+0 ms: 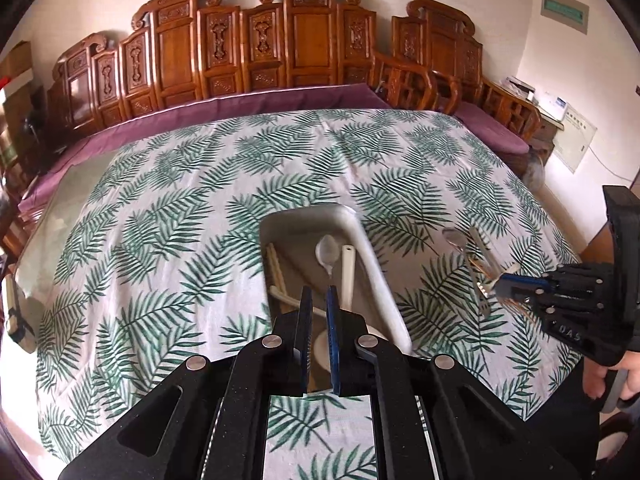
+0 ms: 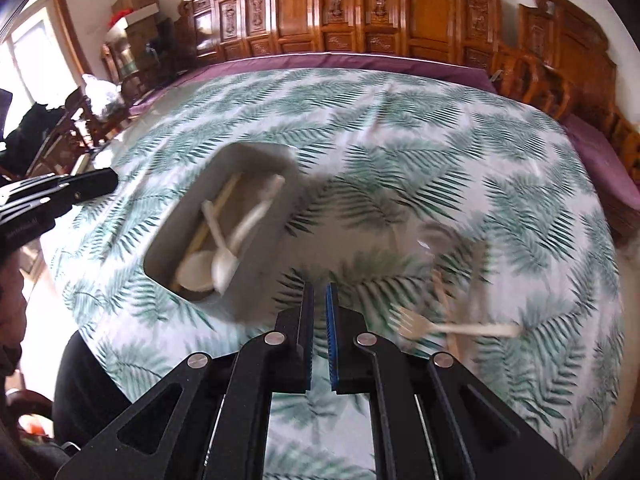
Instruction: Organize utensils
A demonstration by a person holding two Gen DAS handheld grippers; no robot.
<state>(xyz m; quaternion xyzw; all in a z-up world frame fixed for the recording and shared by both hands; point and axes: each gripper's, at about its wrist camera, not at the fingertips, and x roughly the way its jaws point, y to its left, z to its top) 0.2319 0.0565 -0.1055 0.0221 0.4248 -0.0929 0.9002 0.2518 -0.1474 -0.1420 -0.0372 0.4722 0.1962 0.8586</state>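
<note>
Smooth grey rectangular tray with rounded corners (image 1: pixel 372 256) lying on a fern-printed white tablecloth (image 1: pixel 168 200), crinkled in places. Inside the tray: white plastic spoon (image 1: pixel 327 249), flat white plastic handle (image 1: pixel 347 276), pale wooden chopsticks (image 1: pixel 276 270), partly hidden behind the left gripper (image 1: pixel 319 290). Left gripper above the tray, ribbed blue pads nearly together, nothing between them. Right of the tray, loose on the cloth: shiny metal spoon (image 1: pixel 454 236) and metal fork (image 1: pixel 482 280), close together, with the right gripper (image 1: pixel 500 285) near them. Right gripper likewise nearly closed and empty. In the right wrist view, heavily blurred: pale plastic fork (image 2: pixel 448 326) on the cloth, other utensils beyond it hard to make out. Carved reddish wooden bench back (image 1: pixel 256 48) behind a purple cushion (image 1: pixel 240 108).
</note>
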